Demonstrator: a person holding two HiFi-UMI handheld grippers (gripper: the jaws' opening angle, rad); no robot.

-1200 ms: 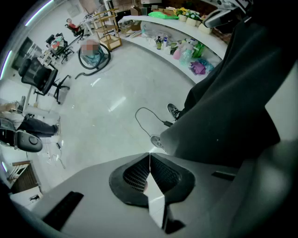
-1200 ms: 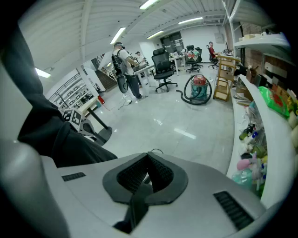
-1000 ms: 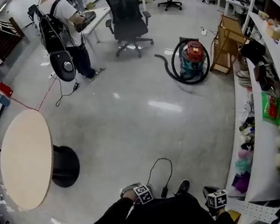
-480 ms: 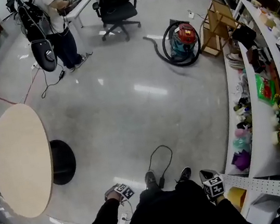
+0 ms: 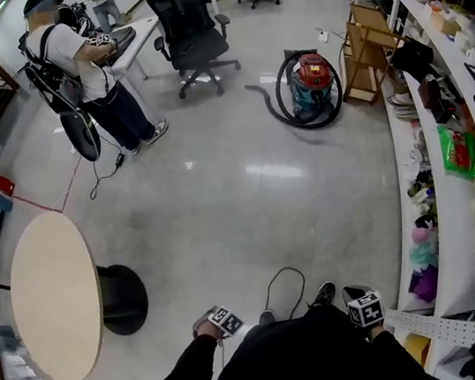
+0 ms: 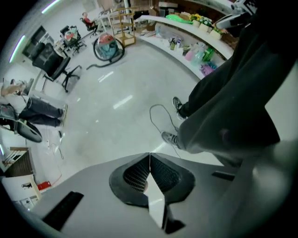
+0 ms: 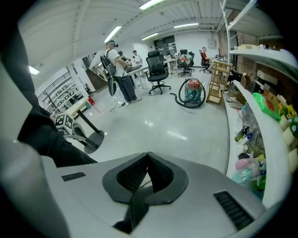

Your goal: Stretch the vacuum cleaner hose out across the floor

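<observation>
Lying looped round the vacuum (image 5: 311,88) at the far side of the floor (image 5: 248,201), the hose (image 5: 277,114) has only a short tail trailing out toward the chair (image 5: 191,35). Over the last second my view has swung and the cleaner has shifted a little in it, but it stays well apart from me and the coil has not changed. I judge this to be the walk-up, with the stretching not yet begun.

Both tongs hang low beside my legs. The left tongs (image 6: 150,155) are closed tip to tip on nothing, pointing at the floor. The right tongs (image 7: 148,154) are likewise together and empty, and look across the room toward the vacuum.

Surroundings: a thin cable (image 5: 281,285) loops on the floor just by my shoes and could catch a foot. A round table (image 5: 54,299) stands to my left, curved shelves (image 5: 435,225) to my right, and a wooden stand (image 5: 369,61) just beside the vacuum. A person (image 5: 79,66) stands near the chair. The floor between me and the hose is otherwise open.
</observation>
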